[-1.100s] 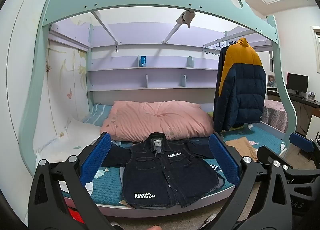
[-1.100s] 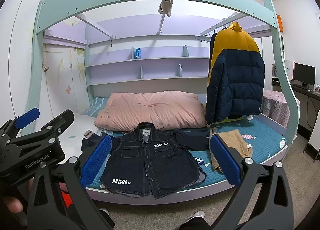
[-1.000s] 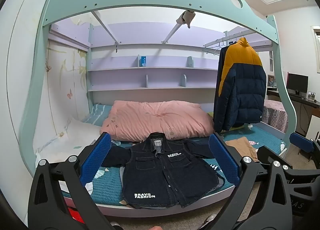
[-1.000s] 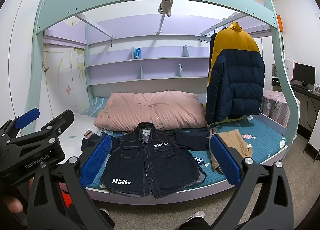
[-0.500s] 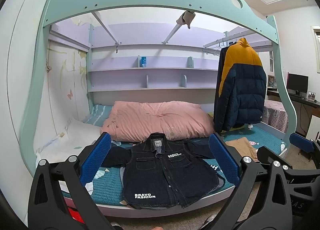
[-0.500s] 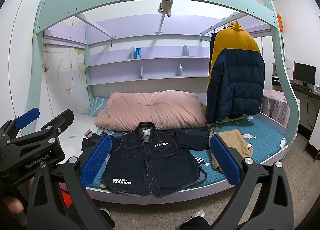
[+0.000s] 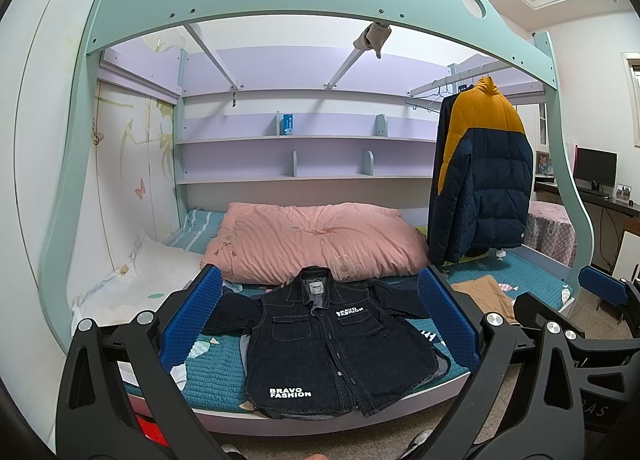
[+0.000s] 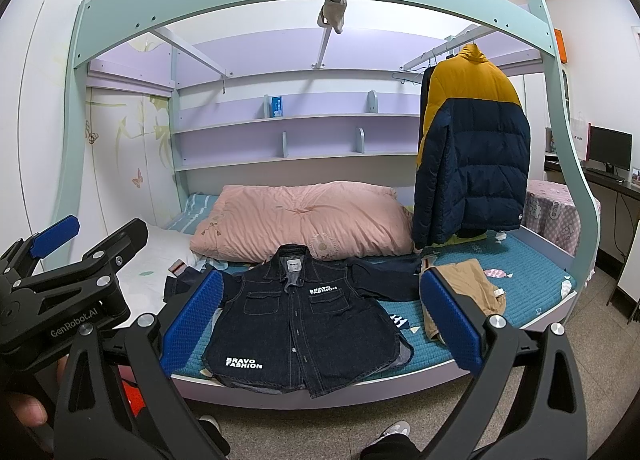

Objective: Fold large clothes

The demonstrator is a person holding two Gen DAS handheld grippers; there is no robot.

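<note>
While both tools hover short of bed (image 8: 532, 312), denim jacket (image 7: 332, 340) lies flat at near edge, collar away, hem toward operator. Left gripper (image 7: 316, 320) and right gripper (image 8: 316, 320): fingers spread, empty, roughly equidistant.

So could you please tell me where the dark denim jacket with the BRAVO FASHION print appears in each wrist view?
Left wrist: denim jacket lies flat at lower centre, between the open left gripper fingers.
Right wrist: denim jacket lies lower centre, slightly left, between the open right gripper fingers.
Shared landmark: pink duvet directly behind its collar.
</note>
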